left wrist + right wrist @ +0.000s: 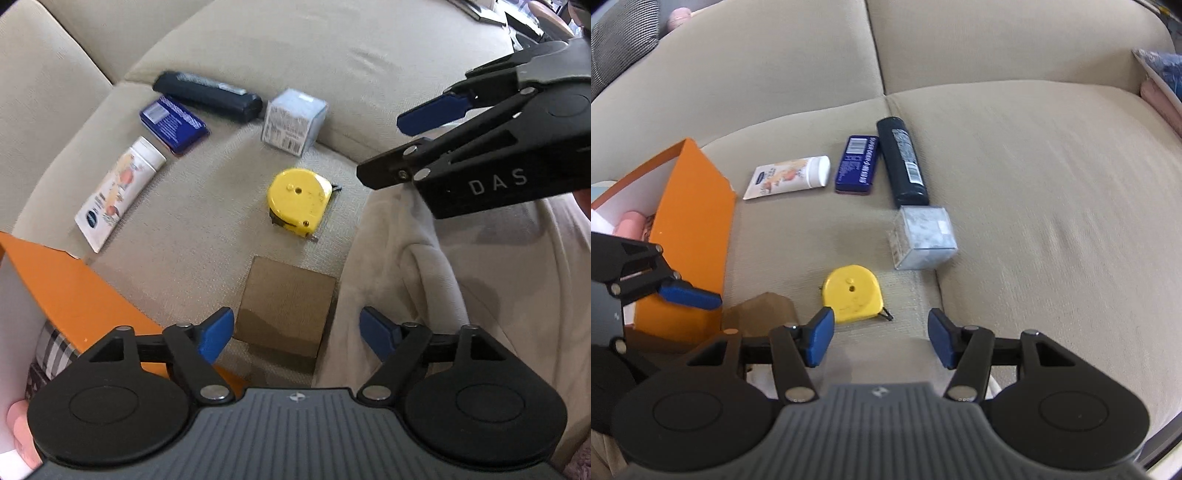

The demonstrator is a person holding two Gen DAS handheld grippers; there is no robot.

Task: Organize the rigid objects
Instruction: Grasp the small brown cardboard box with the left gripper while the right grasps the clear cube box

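1. On the beige sofa seat [1034, 184]: five loose rigid items, one of each kind.
2. One yellow tape measure [853, 294], flat on the cushion, nearest both claws, apart from the rest.
3. One clear plastic box [925, 238], just past the tape measure, close to or touching the end of one dark bottle [902, 162] lying on its side.
4. One blue tin [856, 165] just beside the bottle, then one white tube [788, 176] beside the tin, cap end toward it.
5. One orange box [689, 236] at the left, open, white inside, something pink within.
6. One brown cardboard square [286, 308] flat on the seat, between the orange box and a pale cloth [424, 280].
7. Left claw [297, 334]: blue pads spread wide, nothing between them, above the cardboard square.
8. Right claw [881, 338]: pads parted, nothing gripped, just short of the tape measure.
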